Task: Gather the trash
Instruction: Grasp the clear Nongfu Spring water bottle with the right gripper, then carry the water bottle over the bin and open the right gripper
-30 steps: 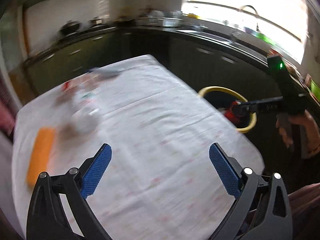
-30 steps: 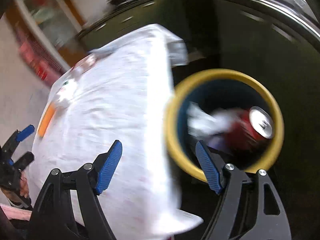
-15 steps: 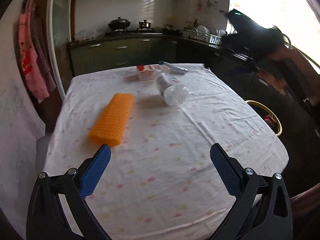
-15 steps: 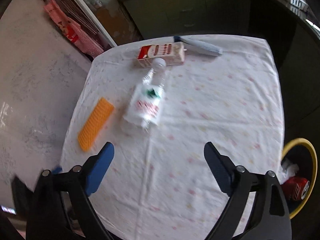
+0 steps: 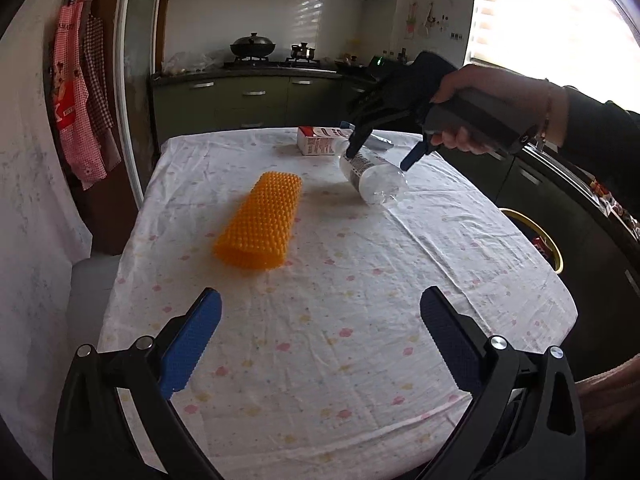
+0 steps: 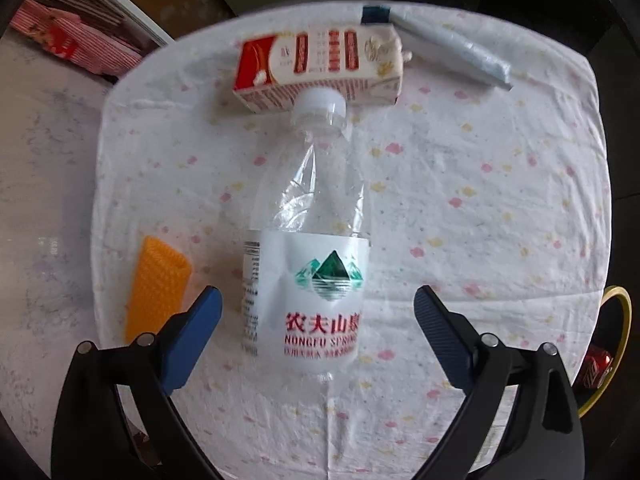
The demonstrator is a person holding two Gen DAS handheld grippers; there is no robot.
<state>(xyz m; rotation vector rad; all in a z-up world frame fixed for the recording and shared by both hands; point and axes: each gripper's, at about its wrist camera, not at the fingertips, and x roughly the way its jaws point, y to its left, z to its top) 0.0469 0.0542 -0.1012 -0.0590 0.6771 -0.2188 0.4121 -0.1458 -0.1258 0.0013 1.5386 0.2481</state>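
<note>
Right wrist view puts the bottle (image 6: 308, 264) straight under my right gripper (image 6: 316, 328), lying on its side near the middle of the table (image 6: 500, 200), cap toward the far edge and touching the carton (image 6: 320, 68). It is clear, empty-looking plastic, dented along the shoulder, with a white label showing a green mountain and red lettering. I point the gripper straight down because, I judge, a top-down grip across the label is the surest hold on a round thing that could roll. Its fingers have just been opening and now stand spread wide, one on each side of the bottle, not touching it. A grey wrapped roll (image 6: 448, 50) lies by the far right corner, an orange mat (image 6: 158, 284) toward the left edge. The bin (image 6: 618, 344) sits off the right edge, a can inside. My left gripper (image 5: 320, 344) hangs over the near edge, fingers spread on nothing.
</note>
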